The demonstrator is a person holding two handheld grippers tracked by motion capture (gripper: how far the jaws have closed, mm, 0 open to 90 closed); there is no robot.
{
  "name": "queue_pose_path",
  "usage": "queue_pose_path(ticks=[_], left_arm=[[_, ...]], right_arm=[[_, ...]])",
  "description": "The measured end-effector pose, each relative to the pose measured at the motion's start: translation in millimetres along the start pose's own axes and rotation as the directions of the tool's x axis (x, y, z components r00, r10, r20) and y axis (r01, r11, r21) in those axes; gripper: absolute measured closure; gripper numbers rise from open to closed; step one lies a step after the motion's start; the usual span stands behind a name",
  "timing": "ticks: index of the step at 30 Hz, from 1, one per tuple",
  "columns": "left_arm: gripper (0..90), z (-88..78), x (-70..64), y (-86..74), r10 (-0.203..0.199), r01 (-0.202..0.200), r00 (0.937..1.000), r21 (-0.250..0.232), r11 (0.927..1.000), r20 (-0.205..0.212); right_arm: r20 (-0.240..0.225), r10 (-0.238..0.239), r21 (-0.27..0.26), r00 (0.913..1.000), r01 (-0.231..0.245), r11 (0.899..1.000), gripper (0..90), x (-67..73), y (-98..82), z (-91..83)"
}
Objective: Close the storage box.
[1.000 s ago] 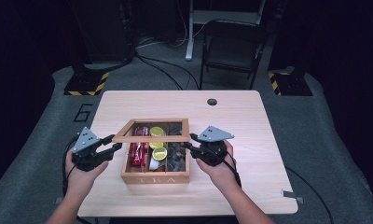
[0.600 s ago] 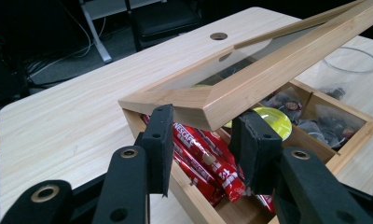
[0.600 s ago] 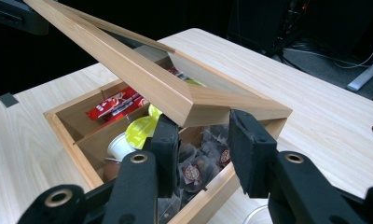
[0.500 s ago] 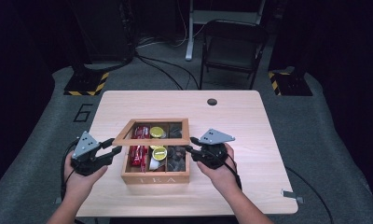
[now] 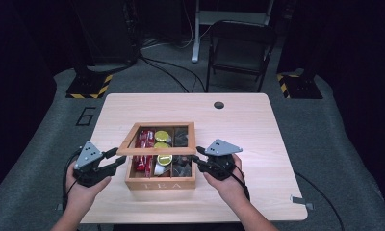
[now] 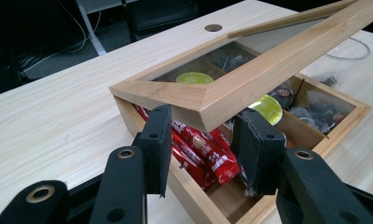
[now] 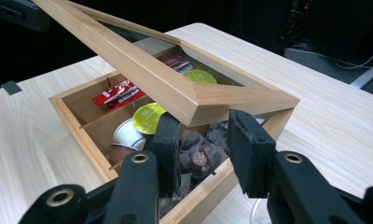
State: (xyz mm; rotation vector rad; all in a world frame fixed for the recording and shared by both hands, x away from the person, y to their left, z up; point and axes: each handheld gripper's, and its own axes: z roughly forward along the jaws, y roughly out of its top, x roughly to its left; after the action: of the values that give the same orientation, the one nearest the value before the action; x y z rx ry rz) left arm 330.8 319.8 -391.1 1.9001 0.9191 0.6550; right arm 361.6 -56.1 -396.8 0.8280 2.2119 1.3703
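Both the left gripper [image 5: 114,160] and right gripper [image 5: 194,160] prop the tea box's [image 5: 160,182] glass lid [image 5: 157,150] raised, jaws apparently gaping beneath its corners, the left having just widened.

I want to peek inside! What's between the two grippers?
The wooden tea box sits between the left gripper and right gripper, its glass lid raised at the front. The high view shows it.
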Motion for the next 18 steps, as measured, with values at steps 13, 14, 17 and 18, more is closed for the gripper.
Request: queue_pose_path(ticks=[13,14,17,18], left_arm=[[58.1,-0.8,-5.5,-16.7,-0.003,0.003,0.9998,0.019,0.9998,0.019],[58.2,-0.4,-7.3,-21.2,0.003,-0.003,0.9998,0.027,0.9996,0.02],[58.2,0.7,-9.3,-27.5,0.007,-0.008,0.9997,0.037,0.9993,0.023],[58.2,1.0,-9.6,-29.1,0.011,-0.012,0.9996,0.041,0.9991,0.024]], right_arm=[[-0.014,-0.008,0.015,0.9999,0.008,1.0,64.3,7.6,-13.1,-2.6],[-0.017,-0.01,0.022,0.9998,0.01,1.0,64.2,9.3,-16.8,-2.5],[-0.023,-0.019,0.042,0.9995,0.02,0.999,64.1,11.5,-22.7,-2.0],[-0.019,-0.01,0.045,0.9998,0.011,0.999,64.1,12.7,-24.6,-1.5]])
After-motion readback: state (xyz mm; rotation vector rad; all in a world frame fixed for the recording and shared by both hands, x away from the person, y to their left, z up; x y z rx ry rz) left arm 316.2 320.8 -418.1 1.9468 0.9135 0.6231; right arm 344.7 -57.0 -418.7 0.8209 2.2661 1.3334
